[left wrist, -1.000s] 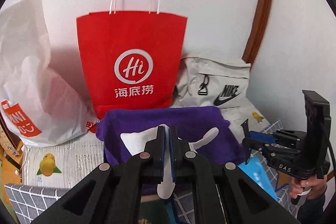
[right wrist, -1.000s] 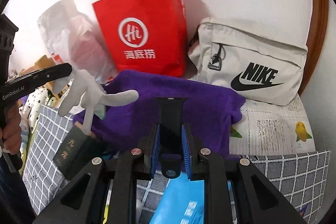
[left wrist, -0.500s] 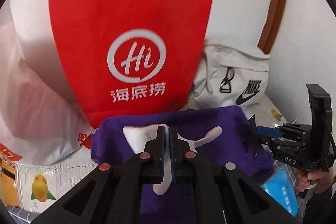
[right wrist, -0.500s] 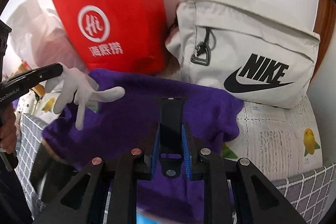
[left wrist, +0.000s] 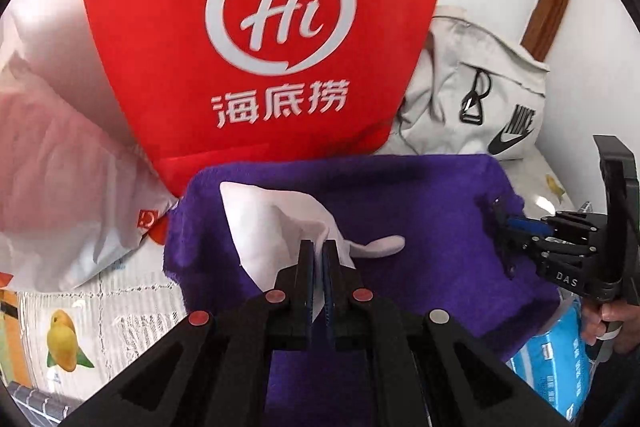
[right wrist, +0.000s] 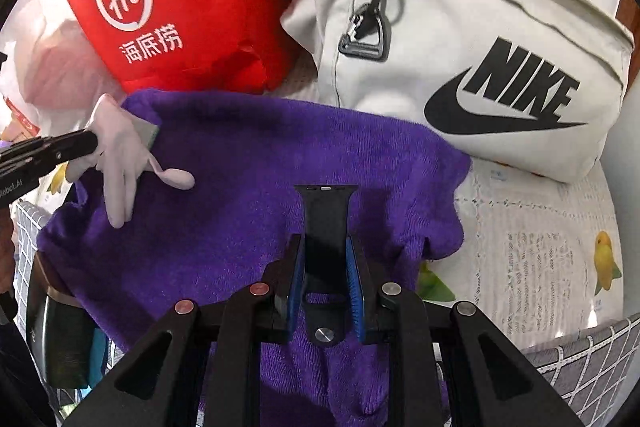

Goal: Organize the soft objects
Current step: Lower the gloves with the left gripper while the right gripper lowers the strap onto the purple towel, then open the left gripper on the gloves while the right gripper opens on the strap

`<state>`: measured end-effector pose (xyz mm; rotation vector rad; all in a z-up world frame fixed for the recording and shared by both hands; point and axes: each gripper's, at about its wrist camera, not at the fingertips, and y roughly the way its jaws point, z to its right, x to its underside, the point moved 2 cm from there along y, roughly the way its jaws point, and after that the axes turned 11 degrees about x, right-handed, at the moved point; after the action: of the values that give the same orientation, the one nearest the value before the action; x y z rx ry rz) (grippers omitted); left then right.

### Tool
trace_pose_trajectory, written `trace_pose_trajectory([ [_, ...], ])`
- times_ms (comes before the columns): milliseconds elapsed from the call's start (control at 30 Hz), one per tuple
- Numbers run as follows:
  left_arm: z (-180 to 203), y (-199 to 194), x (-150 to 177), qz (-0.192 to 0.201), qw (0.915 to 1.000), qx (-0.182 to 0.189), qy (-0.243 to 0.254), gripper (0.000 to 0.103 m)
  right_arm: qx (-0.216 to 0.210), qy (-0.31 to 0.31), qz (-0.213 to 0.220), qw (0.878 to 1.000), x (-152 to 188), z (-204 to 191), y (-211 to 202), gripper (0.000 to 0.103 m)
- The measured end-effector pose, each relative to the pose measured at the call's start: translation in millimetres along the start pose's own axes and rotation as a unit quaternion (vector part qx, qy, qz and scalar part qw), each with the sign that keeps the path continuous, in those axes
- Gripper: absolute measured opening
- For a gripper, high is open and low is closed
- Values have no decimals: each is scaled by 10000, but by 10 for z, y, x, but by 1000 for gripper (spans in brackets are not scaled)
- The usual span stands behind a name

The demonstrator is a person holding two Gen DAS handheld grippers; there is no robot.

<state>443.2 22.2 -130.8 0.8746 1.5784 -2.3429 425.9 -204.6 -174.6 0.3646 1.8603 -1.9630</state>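
Note:
A purple towel [left wrist: 420,227] lies spread on the surface in front of the bags; it also shows in the right wrist view [right wrist: 248,195]. My left gripper [left wrist: 319,247] is shut on a white glove [left wrist: 272,227] and holds it low over the towel's left part; the glove [right wrist: 120,155] hangs from it in the right wrist view. My right gripper [right wrist: 325,247] is shut on a black watch strap [right wrist: 325,223] above the towel's middle. The right gripper [left wrist: 520,231] shows at the towel's right edge in the left wrist view.
A red paper bag [left wrist: 256,27] stands behind the towel, with a white plastic bag [left wrist: 60,167] to its left and a cream Nike bag [right wrist: 480,47] to its right. A blue packet [left wrist: 552,359] lies at the right. A dark box [right wrist: 60,339] sits under the towel's left edge.
Both grippers have moved forward and lower toward the bags, so the towel and bags loom larger. The glove now hangs just over the towel. Both grips are unchanged.

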Motion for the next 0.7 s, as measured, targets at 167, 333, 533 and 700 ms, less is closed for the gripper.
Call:
trace_pose_trajectory([
  [167,-10,75,17,-164,9998,-45,-44,8,-16,-88,-88,9999,-49,-21,75,21],
  [333,18,121,34,-299,9993,-197,-59,25,-102,-14,-103,9999,-61,37,95,22],
  [533,40,53,64,-312,9986,-434,-48,50,-193,34,55,9998,-52,65,-29,38],
  [700,111,-104,72,-195,9981,-582,-41,68,-196,-51,233,9995,-27,64,-212,39],
])
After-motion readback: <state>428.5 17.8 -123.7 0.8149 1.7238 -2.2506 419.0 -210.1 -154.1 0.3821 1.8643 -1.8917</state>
